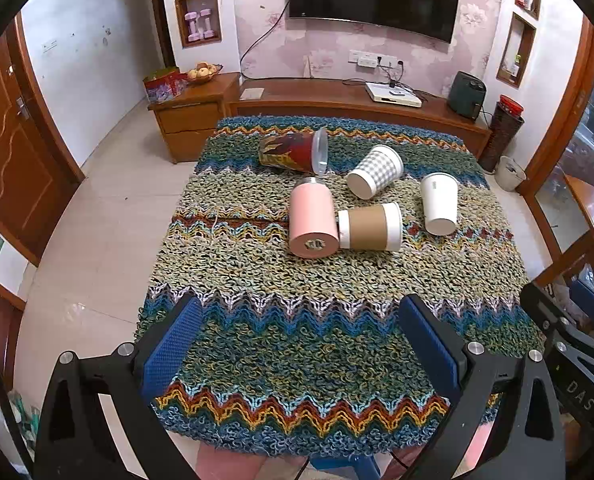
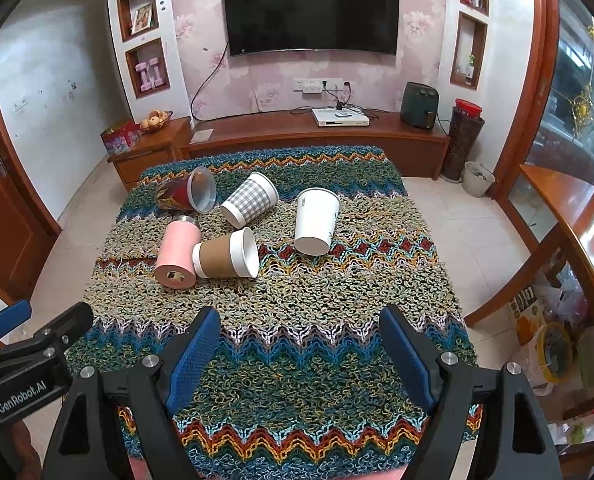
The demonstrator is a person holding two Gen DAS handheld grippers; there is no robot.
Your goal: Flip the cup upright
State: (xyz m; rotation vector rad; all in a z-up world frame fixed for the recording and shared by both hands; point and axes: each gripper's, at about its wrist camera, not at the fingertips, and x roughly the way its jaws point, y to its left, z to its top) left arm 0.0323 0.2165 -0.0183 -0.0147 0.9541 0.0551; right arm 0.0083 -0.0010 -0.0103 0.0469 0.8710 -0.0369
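Several cups lie on their sides on a knitted zigzag cloth (image 1: 297, 360) (image 2: 297, 380) over a table. A pink cup (image 1: 312, 220) (image 2: 178, 254) touches a brown-sleeved paper cup (image 1: 371, 227) (image 2: 227, 254). A grey checked cup (image 1: 375, 171) (image 2: 250, 199), a plain white cup (image 1: 439, 203) (image 2: 316, 221) and a red patterned cup (image 1: 293, 152) (image 2: 185, 196) lie behind. My left gripper (image 1: 299, 316) is open and empty over the near part of the cloth. My right gripper (image 2: 299, 326) is open and empty, also well short of the cups.
A wooden TV bench (image 1: 337, 100) (image 2: 297, 132) with a white box and a dark appliance stands behind the table. A wooden cabinet edge (image 2: 569, 208) is at the right. The left gripper's body (image 2: 29, 360) shows at the lower left of the right wrist view.
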